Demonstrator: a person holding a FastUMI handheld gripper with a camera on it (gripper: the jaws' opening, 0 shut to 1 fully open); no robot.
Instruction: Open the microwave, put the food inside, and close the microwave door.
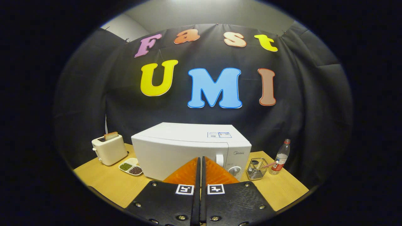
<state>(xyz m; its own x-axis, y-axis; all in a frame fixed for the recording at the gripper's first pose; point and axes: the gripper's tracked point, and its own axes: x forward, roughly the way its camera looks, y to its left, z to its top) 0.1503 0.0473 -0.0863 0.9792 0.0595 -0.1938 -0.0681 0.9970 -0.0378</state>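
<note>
Black cloth backs a wooden table (103, 185), and the microwave (188, 150) sits in the middle of it, door closed. Left of the microwave stands a toaster (109, 150) with a slice of bread poking out; between the two, at the microwave's front corner, lies a small dish (131, 166) with green and dark beans in separate compartments. Right of the microwave is a wire basket (256, 169), and beyond that a bottle (281, 157). The dish is probably the food for the task, though that is a guess.

The gripper (199, 163) points at the microwave's front, its fingers pressed together with nothing between them.

The microwave looks heavy and rigid, so it should stay put under a pull. Its door is smooth and offers little purchase; the upright handle (219, 160), right of the door and above the round knob (235, 170), is the sensible place to hook or pinch. The dish looks light, hard and breakable, with loose contents, so I would take it by the rim and keep it level.

A logo reading "Midea" sits above the knob. Stickers on the microwave's top are too small to make out.
</note>
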